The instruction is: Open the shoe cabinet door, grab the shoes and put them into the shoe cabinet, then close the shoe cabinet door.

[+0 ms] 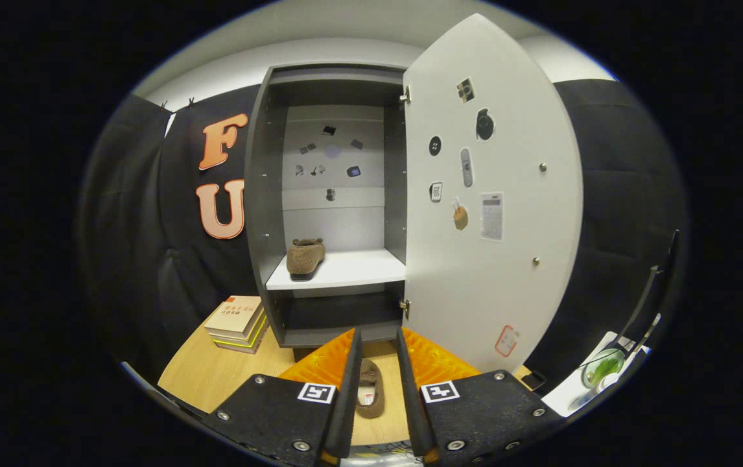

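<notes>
- Gripper view: the gripper (378, 363) points at a grey shoe cabinet (268, 194) standing on a wooden table (216, 376), beyond the fingers.
- The cabinet door (495, 259) stands swung wide open, ahead and to the right of the fingers.
- One brown shoe (305, 257) already sits on the white shelf (352, 269) inside, beyond and slightly left of the fingers.
- A second brown shoe (369, 389) lies on the table, seen in the gap between the fingers. The fingers are partly open; whether they touch it I cannot tell.
- A stack of books (237, 323) rests left of the cabinet's base.
- Judgement: the step in hand is grabbing the second shoe. Next calls for closing on it, then lifting it to the shelf beside the first.
</notes>
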Action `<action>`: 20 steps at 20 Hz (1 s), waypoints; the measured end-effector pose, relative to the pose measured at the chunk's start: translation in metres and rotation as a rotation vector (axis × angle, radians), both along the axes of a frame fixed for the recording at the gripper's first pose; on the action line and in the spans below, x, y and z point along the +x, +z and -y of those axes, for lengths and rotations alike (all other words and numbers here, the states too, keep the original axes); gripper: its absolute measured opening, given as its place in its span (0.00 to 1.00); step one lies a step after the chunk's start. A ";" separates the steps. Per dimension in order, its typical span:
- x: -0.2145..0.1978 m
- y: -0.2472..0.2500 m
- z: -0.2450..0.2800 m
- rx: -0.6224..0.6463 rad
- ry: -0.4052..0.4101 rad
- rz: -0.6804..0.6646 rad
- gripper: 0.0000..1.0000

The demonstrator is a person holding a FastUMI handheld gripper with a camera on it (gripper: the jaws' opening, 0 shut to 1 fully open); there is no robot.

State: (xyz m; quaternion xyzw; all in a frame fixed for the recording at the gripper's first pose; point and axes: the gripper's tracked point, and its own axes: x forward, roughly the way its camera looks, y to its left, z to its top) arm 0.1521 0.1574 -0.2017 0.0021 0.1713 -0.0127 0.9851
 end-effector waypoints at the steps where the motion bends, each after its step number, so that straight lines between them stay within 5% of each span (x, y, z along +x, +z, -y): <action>1: 0.002 -0.010 -0.006 0.004 0.014 -0.016 0.36; 6: 0.028 -0.073 -0.024 0.031 0.041 -0.085 0.49; 20: 0.084 -0.280 -0.046 0.096 0.108 -0.323 0.50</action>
